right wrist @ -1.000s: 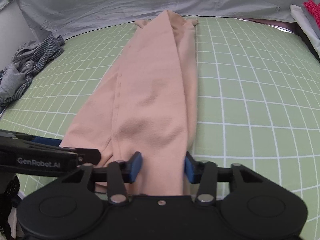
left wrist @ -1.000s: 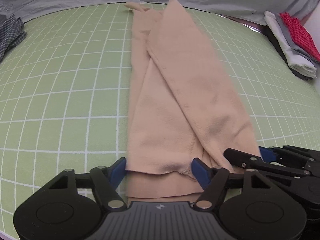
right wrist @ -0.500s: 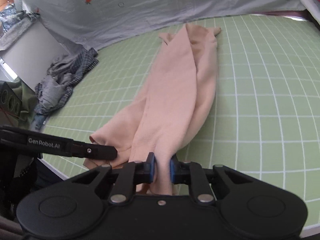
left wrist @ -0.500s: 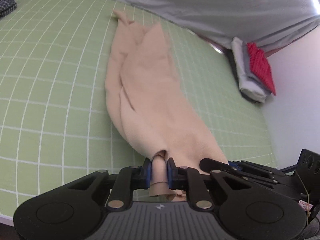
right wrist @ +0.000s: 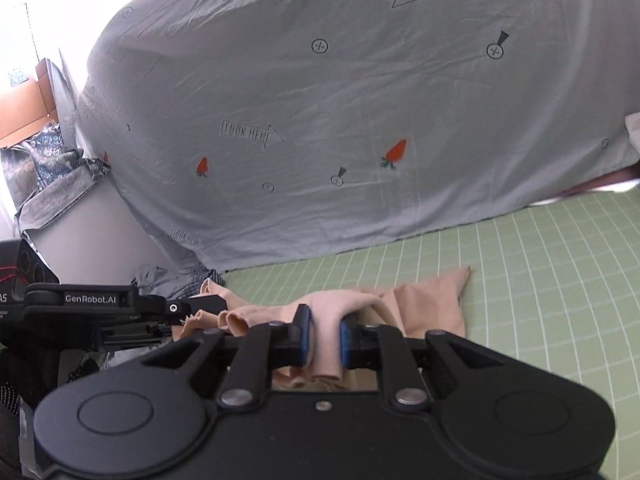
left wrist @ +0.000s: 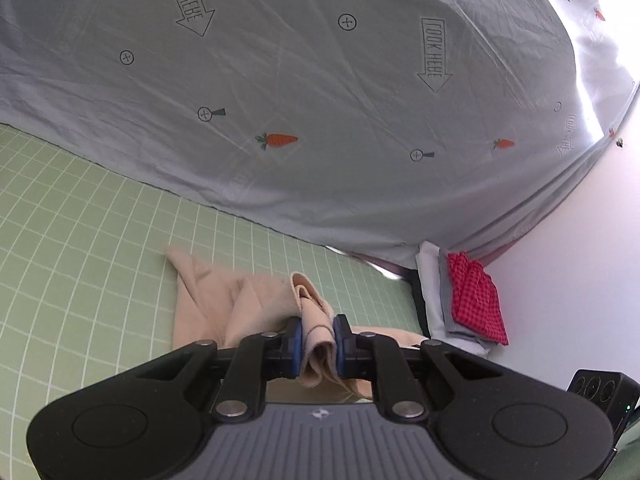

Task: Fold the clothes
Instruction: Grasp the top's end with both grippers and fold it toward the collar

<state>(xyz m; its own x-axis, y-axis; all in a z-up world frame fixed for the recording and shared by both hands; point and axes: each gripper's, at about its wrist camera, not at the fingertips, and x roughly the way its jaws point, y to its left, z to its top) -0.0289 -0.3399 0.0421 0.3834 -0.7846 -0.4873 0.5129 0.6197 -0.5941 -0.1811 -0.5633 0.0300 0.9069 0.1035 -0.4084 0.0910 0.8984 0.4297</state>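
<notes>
While your left gripper [left wrist: 316, 338] and right gripper [right wrist: 323, 340] each pinch the beige knit garment [left wrist: 208, 304], it drapes over the green white-gridded mat [left wrist: 80, 240]. A grey carrot-printed sheet [left wrist: 320, 100] hangs behind; folded clothes [left wrist: 468, 300] sit stacked by the white wall [left wrist: 580, 280].

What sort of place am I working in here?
Probably a home room set up for folding laundry: a green gridded mat, a carrot-print sheet hung as a backdrop, and folded clothes stacked beside the wall.

Folded stack [left wrist: 460, 300] beside open mat [left wrist: 80, 240]
</notes>
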